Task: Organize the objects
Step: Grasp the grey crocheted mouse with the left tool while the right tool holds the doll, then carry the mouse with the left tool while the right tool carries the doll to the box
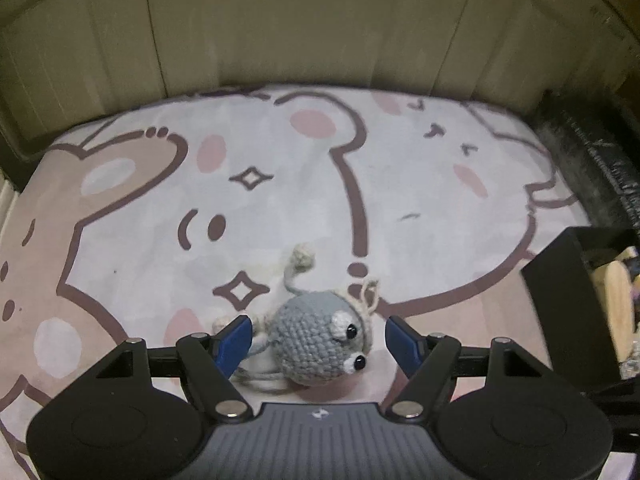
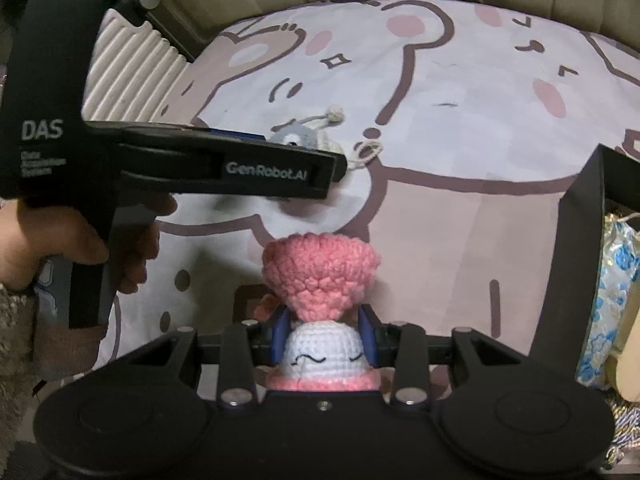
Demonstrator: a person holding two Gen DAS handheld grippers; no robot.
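The grey mouse toy (image 1: pixel 320 340) lies on the printed bed sheet (image 1: pixel 280 184), between the fingers of our left gripper (image 1: pixel 318 336). The jaws stand apart on both sides of it; the left pad looks close to the toy's side and the right one is clear, so nothing is gripped yet. Our right gripper (image 2: pixel 325 340) is closed on the pink and white doll (image 2: pixel 322 312). We think the round mouse can roll away or be caught only by its tail string if the jaws close off-centre. The black box (image 2: pixel 580 240) waits at the right.
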